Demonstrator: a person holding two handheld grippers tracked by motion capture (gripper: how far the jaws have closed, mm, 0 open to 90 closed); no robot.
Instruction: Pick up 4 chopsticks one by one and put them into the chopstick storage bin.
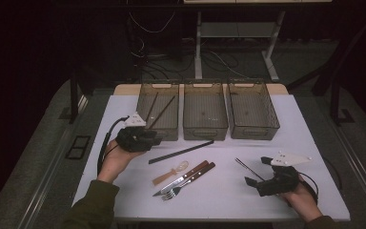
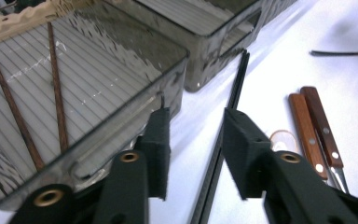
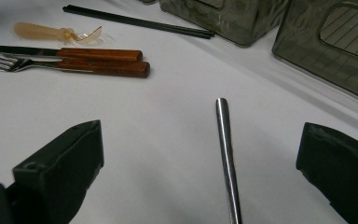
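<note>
Your left hand-held gripper (image 2: 193,151) hangs with jaws apart, unclenched, straddling the long black chopstick pair (image 1: 181,151) lying mid-table before the smoky plastic bins (image 1: 206,114), likely for sorting, while your right hand-held gripper (image 3: 200,172) gapes around the thin metal chopstick (image 3: 226,154) near the table's right front.

Three bins stand side by side at the far end of the table (image 1: 314,157) like a wall: the left bin (image 1: 158,119), the middle bin (image 1: 205,125) and the right bin (image 1: 252,126). The black chopsticks (image 1: 181,151) lie just in front of them. The knife (image 1: 183,179), fork (image 1: 187,185) and spoon (image 1: 170,173) block the middle. The near right corner and left edge are bare.
</note>
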